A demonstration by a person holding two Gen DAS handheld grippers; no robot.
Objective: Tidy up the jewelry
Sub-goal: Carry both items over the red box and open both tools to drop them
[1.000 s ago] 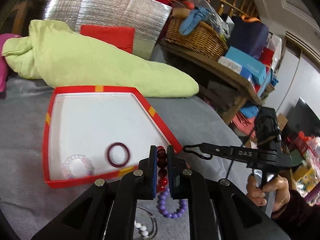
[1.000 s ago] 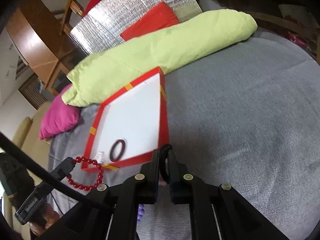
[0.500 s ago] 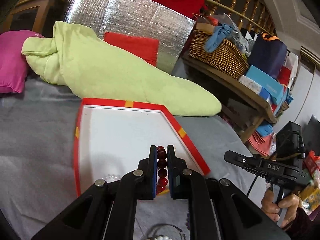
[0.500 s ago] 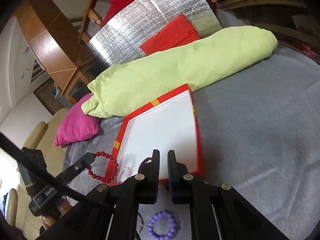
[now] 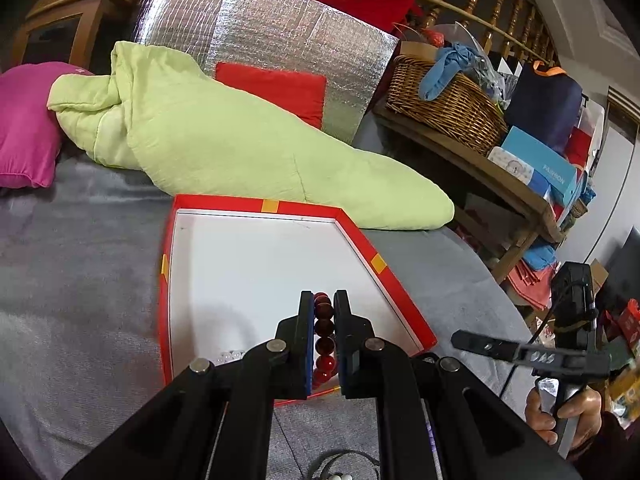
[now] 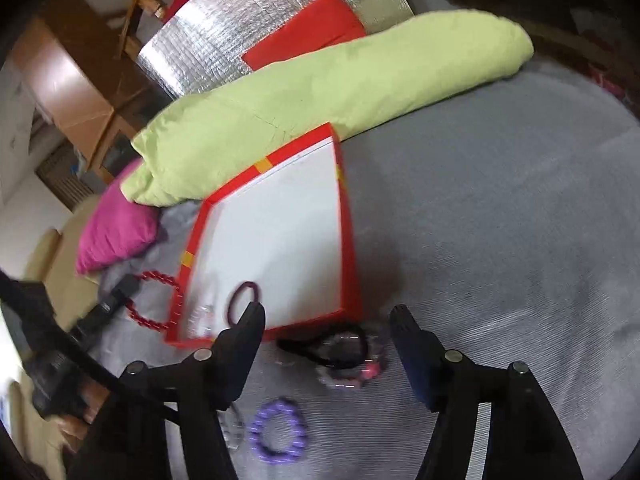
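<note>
Your left wrist camera looks along its fingers, close above the red box [image 5: 360, 236], toward the quilt [image 5: 224, 140]. Your right wrist camera looks down from its near-right corner. Both share box [image 6: 348, 216] and quilt [image 6: 320, 92].

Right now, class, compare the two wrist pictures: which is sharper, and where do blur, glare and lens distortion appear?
Left wrist view: sharp; red bead bracelet crisp between the jaws, glare on the silver foil panel, fisheye bending the red box edges.
Right wrist view: motion-blurred, purple bracelet and black hair tie smeared; dark vignette at the corners.
</note>
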